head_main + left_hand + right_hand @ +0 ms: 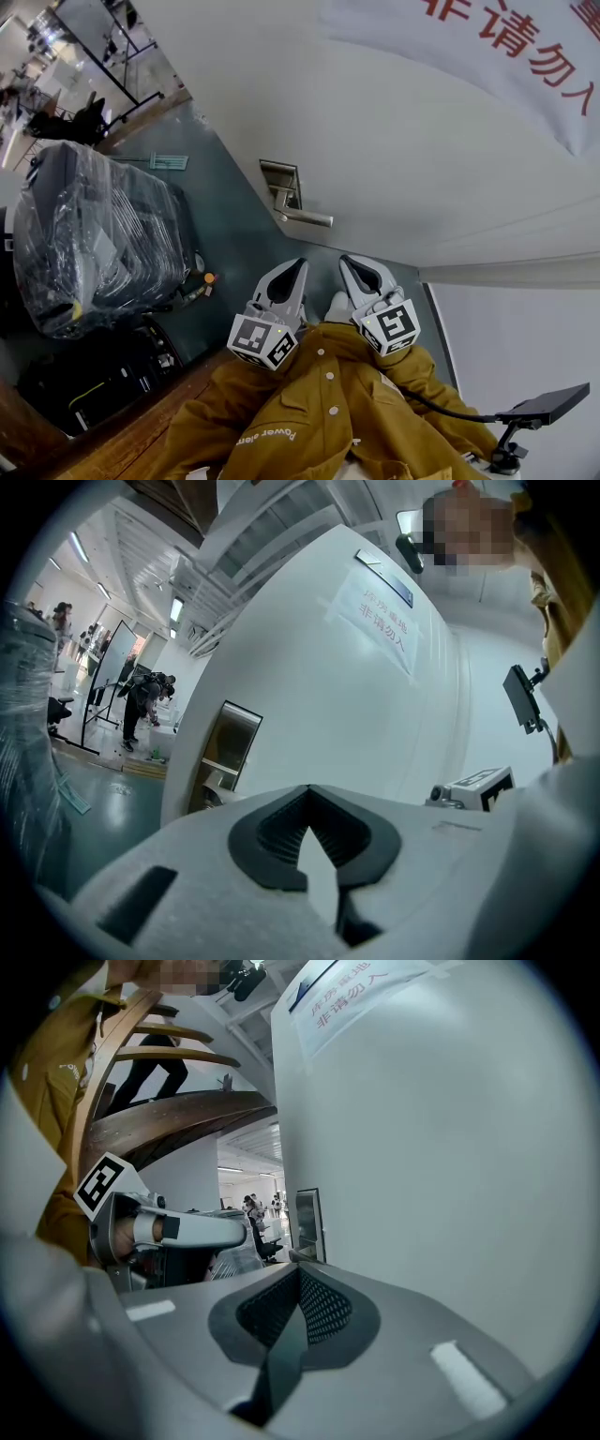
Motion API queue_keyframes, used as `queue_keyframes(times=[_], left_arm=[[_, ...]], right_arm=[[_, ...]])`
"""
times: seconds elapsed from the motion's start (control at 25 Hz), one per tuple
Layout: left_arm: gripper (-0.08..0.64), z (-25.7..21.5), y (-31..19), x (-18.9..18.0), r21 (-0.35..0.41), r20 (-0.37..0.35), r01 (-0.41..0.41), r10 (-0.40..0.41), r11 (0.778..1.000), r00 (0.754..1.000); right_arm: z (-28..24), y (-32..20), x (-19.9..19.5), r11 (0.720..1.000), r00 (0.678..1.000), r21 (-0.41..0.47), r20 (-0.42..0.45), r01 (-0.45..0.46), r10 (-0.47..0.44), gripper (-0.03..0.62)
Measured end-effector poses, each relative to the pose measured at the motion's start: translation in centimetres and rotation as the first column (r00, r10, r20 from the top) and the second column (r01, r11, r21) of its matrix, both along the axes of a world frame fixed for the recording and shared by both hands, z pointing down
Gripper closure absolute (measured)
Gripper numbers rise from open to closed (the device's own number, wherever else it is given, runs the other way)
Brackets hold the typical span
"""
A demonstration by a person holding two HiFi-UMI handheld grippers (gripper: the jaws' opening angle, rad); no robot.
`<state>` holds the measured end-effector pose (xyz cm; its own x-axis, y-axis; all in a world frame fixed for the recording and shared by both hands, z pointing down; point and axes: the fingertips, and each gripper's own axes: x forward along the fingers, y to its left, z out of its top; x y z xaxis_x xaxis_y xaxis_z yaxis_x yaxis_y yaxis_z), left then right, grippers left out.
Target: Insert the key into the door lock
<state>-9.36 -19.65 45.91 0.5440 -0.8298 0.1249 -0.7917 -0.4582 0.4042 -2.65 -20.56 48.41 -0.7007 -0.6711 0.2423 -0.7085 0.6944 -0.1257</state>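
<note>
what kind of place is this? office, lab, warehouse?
Likely an open-plan workshop or lab hall: a white door with a lever handle and a red-lettered notice, a plastic-wrapped bundle on a green floor, people further back.

Grey-green floor (223, 234), plastic-wrapped dark bundle (94, 234) standing on it, black bags (89, 382) lying just beside

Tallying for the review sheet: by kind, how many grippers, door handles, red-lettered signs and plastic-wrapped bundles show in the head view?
Grippers: 2 (left gripper, right gripper)
Door handle: 1
Red-lettered sign: 1
Plastic-wrapped bundle: 1
Total: 5
</note>
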Motion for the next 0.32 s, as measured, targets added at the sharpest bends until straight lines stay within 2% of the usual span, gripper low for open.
queue_keyframes(times=[0.32], left_arm=[[0.56, 0.42, -0.1, -0.41, -0.016, -0.031, 0.019, -0.02, 1.0, 0.999]], right_arm=[[0.16, 0.09, 0.21, 1.0, 1.0, 0.001, -0.009, -0.001, 0.001, 0.588]])
